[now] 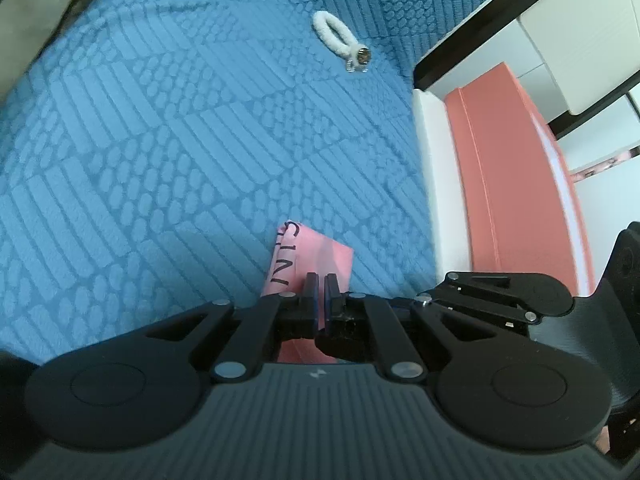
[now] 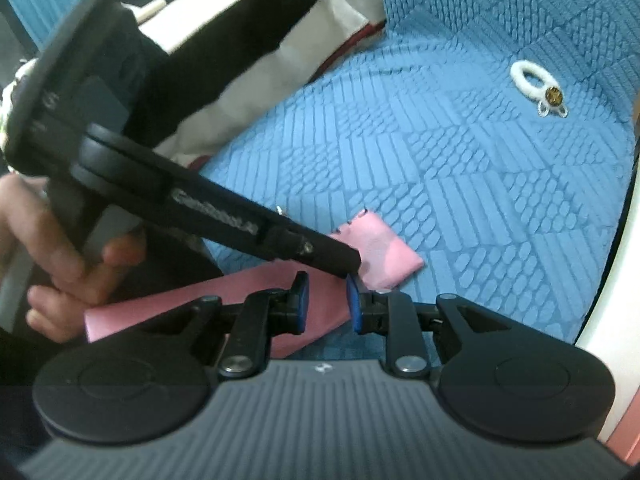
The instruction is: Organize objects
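Left wrist view: the left gripper (image 1: 321,280) is clamping the pink pouch (image 1: 316,256); the right gripper (image 2: 327,286) is gaping beside it, white hair tie (image 1: 338,38) lying well apart.

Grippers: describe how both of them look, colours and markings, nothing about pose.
Both are matte black plastic. The right gripper has blue pads on its fingers, silver pivot pins, round side discs and a ribbed grey body with a small logo. The left gripper matches; pale lettering runs along its side, unreadable.
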### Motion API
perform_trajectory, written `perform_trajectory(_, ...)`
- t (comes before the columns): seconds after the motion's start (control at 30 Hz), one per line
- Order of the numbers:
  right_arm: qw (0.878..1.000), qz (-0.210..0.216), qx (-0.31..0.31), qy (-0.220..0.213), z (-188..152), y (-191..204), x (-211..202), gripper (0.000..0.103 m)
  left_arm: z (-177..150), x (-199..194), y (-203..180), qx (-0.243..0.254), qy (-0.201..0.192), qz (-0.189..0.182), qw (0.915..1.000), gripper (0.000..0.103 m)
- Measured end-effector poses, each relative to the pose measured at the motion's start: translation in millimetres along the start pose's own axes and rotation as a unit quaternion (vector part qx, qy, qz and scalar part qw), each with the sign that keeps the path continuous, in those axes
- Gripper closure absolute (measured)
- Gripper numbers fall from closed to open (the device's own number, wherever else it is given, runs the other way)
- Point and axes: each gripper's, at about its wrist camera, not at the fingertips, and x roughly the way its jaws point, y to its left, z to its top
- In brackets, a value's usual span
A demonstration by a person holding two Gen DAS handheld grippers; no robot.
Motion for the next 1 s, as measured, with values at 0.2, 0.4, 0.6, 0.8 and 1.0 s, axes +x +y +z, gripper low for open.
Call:
perform_trajectory(0.2,1.000,-0.011,0.006,-0.006,-1.4,-0.9,4.4,0.080,1.2,-2.0,4.7,-0.011,-0.006,0.000,0.9999,0.097)
perform_trajectory(0.4,1.000,-0.004,0.024,-0.008,-0.1,-5.6,5.9,0.084,0.7,-5.4,4.2,-0.013,-0.020,0.006,0.9997,0.097)
perform_trajectory(0.6,0.998,0.011,0.062,-0.009,-0.2,-13.9,4.8,0.084,-12.2,-27.4,3.5,-0.020,-0.045,0.027,0.9984,0.097)
perform_trajectory(0.8,0.997,0.013,0.080,-0.010,-0.2,-15.0,4.1,0.084,-33.5,-39.9,1.0,-0.013,-0.045,0.065,0.9968,0.097)
perform_trajectory(1.0,0.993,0.011,0.113,-0.038,4.3,-24.4,-1.8,0.082,-45.7,-31.4,-6.4,0.013,-0.034,0.093,0.9950,0.097)
